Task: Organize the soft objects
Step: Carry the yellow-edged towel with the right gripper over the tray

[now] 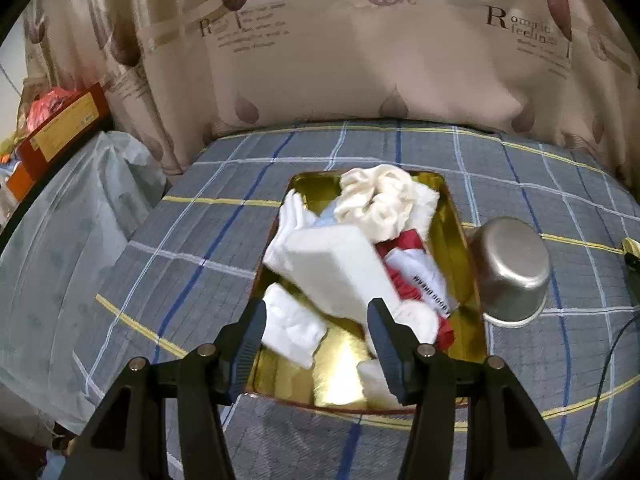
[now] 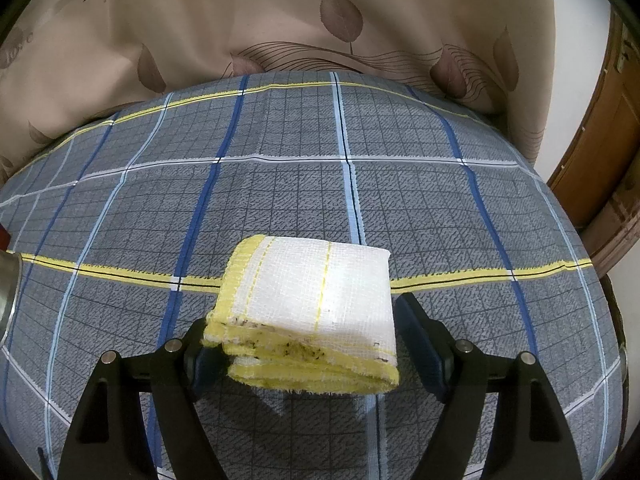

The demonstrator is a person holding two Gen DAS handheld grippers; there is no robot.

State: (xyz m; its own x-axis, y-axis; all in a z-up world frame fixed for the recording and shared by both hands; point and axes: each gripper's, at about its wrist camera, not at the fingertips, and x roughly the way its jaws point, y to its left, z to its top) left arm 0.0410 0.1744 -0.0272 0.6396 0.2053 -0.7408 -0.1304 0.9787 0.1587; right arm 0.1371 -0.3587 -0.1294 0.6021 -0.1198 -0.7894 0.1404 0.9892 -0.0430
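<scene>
Folded white gauze cloth with yellow hem (image 2: 308, 312) — light, limp, layers slide; we'd pinch across the folded stack. Right gripper (image 2: 304, 354) fingers spread astride it, unclenched; left gripper (image 1: 316, 344) released too.

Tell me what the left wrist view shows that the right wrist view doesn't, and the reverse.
Only the left wrist view: a gold tray piled with white and red soft items, a white foam block on top, and the open left hand-held gripper.

Only the right wrist view: a folded white cloth with yellow edging between the open right hand-held gripper's fingers.

Both: the plaid bedcover, the leaf-print curtain and the steel bowl.
</scene>
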